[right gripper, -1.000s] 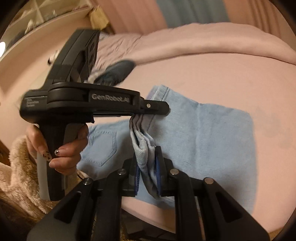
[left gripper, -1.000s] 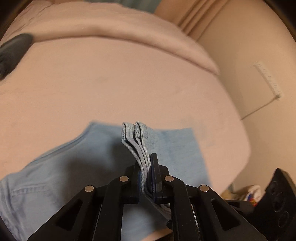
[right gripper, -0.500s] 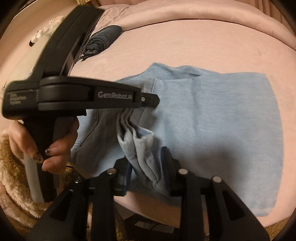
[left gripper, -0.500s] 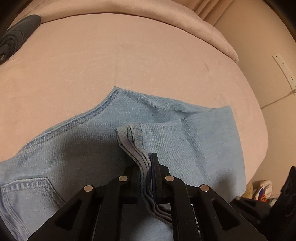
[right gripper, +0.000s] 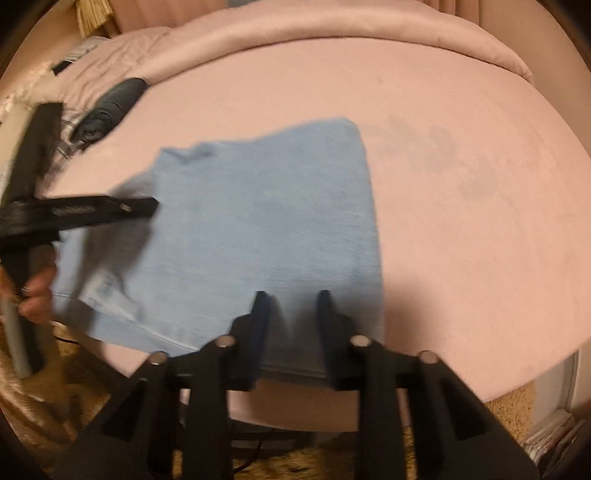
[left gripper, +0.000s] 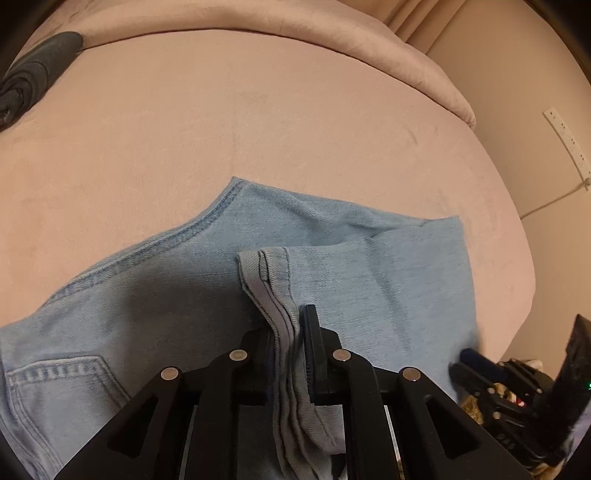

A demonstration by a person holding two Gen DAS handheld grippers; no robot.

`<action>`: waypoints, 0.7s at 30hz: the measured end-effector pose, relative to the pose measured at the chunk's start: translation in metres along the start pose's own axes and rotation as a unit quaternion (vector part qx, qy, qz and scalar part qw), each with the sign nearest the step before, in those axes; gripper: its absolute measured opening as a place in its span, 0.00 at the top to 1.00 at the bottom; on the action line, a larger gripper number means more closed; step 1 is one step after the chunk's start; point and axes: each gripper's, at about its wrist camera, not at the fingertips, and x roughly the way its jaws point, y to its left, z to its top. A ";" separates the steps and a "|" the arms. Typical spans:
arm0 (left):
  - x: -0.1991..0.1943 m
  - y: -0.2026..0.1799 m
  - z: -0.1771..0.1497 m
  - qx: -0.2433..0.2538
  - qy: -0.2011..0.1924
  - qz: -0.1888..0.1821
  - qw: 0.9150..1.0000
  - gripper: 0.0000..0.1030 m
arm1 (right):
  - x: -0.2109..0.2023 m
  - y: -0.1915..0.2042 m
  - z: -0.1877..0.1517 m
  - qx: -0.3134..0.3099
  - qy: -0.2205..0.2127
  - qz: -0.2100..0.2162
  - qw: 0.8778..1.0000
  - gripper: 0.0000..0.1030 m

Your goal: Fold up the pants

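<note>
Light blue denim pants [left gripper: 369,277] lie folded over on a pink bed [left gripper: 258,129]. My left gripper [left gripper: 291,321] is shut on the stacked leg hems [left gripper: 266,269], which rest on the layer with the back pocket [left gripper: 55,380]. In the right wrist view, which is blurred, the left gripper [right gripper: 147,206] sits at the left side of the pants [right gripper: 258,221]. My right gripper [right gripper: 291,302] hovers over the near edge of the fold. Its jaws are closing, and nothing is pinched between them; only flat denim shows behind the gap.
A dark grey rolled garment [left gripper: 29,74] lies at the bed's far left, also visible in the right wrist view [right gripper: 110,107]. A pink blanket roll [left gripper: 295,33] borders the back. A person's hand [right gripper: 37,295] holds the left tool. A furry rug [right gripper: 37,406] lies below the bed's edge.
My right gripper has let go of the hems and slid right along the near edge. The left gripper sank a little and still holds the hems, which now lie on the lower layer.
</note>
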 end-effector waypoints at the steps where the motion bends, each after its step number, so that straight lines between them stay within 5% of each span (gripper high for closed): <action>1: -0.003 -0.001 -0.001 -0.002 0.000 0.001 1.000 0.90 | 0.002 0.001 -0.001 -0.002 0.001 0.000 1.000 0.78; 7: -0.044 -0.014 -0.022 0.015 -0.029 0.005 0.999 0.90 | 0.008 0.002 -0.002 0.012 0.006 0.007 1.000 0.78; 11: -0.061 -0.015 -0.041 0.007 -0.037 -0.032 0.999 0.90 | 0.006 -0.003 -0.004 0.016 0.005 0.010 1.000 0.78; 18: -0.026 -0.020 -0.067 0.000 0.020 -0.006 1.000 0.90 | 0.009 0.000 -0.005 0.016 0.003 0.008 1.000 0.78; 21: -0.017 -0.019 -0.074 -0.004 0.016 0.008 1.000 0.90 | 0.009 0.001 -0.006 0.015 0.001 0.006 1.000 0.78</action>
